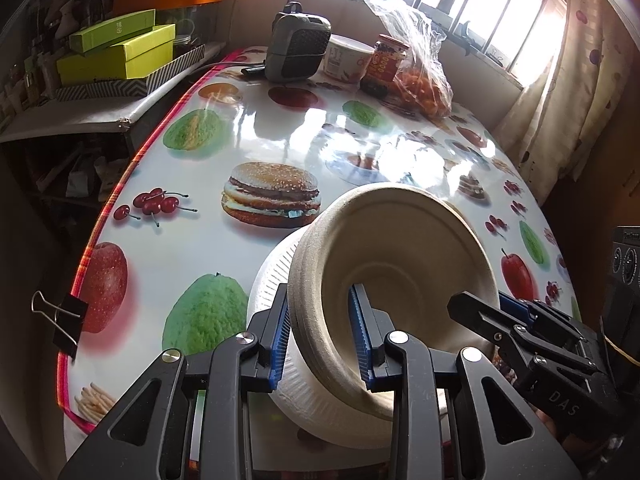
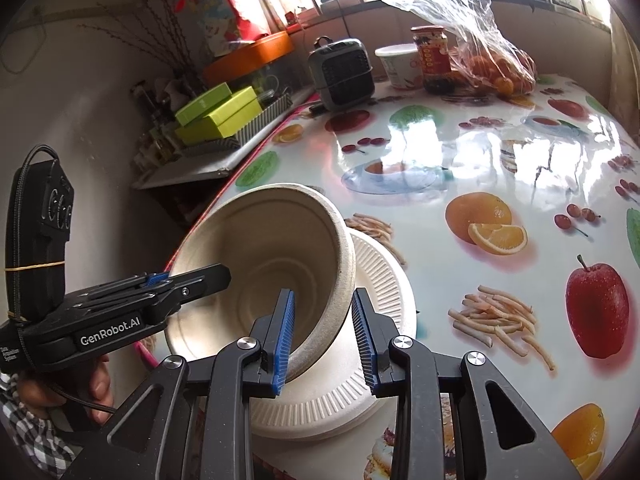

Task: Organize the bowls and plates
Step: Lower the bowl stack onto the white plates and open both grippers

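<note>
A stack of beige pulp bowls [image 1: 400, 248] [image 2: 272, 248] is tilted with its opening toward both cameras, above a stack of white ribbed paper plates [image 1: 272, 280] [image 2: 380, 280] near the table's front edge. My left gripper [image 1: 321, 334] is shut on the bowls' rim, one blue pad inside and one outside. On the opposite rim my right gripper [image 2: 320, 320] grips the same way. Each gripper shows in the other's view: the right gripper [image 1: 480, 308], the left gripper [image 2: 192, 276]. Whether the bowls' base touches the plates is hidden.
The fruit-print tablecloth [image 1: 240, 128] covers the table. At its far end stand a grey heater-like device [image 1: 298, 50], a white tub [image 1: 348, 60], a jar [image 1: 386, 64] and a bag of oranges [image 1: 424, 80]. A binder clip [image 1: 60, 316] grips the left edge. Green boxes [image 1: 116, 52] sit on a side shelf.
</note>
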A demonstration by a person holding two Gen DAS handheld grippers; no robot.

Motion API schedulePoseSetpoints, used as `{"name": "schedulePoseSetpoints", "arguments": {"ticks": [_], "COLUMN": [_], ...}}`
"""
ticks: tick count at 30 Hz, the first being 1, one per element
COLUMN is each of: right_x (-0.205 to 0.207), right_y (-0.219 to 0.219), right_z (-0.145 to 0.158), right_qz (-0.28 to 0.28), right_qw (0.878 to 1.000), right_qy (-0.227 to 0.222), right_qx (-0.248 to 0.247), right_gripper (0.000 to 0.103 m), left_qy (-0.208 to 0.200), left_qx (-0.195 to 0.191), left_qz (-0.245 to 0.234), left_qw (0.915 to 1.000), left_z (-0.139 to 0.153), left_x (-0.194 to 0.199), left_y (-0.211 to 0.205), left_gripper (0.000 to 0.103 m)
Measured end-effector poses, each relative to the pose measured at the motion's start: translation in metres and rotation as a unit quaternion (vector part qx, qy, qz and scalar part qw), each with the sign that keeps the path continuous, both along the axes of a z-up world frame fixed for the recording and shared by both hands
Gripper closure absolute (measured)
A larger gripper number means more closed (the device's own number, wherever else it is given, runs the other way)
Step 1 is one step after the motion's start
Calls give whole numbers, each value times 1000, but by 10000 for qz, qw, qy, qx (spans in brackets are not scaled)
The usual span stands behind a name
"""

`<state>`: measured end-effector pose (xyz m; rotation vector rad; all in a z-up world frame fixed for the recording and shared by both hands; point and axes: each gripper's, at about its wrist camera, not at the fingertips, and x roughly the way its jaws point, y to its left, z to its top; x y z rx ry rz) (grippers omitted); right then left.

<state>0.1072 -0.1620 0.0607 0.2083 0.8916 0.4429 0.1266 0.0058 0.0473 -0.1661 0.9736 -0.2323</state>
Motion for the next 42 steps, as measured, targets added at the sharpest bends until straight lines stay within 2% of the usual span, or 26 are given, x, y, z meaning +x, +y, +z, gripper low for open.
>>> {"name": "schedulePoseSetpoints", "arguments": {"ticks": [12,19,27,31,34,42], "right_x": [1,0,-1,-1,-2,-3], "right_y": [-1,-2,-3,-3,-4,-4], "right_z": [-1,0,1,3,3,4], "right_qz": [-72,-87,-105,-114,-125,-131], "right_qw": [10000,10000,9999,9999,9999,9998], "right_qy": [25,-23,-45,-76,-77,-120], "right_qx": [-15,-1,10,26,25,35], "right_gripper": [72,60,51,50,48,47], "left_qy": [63,2,-24,-50,-86,-131], "left_qx": [24,33,93,105,105,119], "left_qz": [-44,9,73,61,69,83], "left_qw": [10000,10000,9999,9999,9999,9998], "left_z": [-4,-3,-3,-2,-1,2], "left_x": [2,2,1,0,0,-1], "left_y": [-4,-3,-1,-1,-2,-2], "left_gripper": [72,66,65,63,53,53]}}
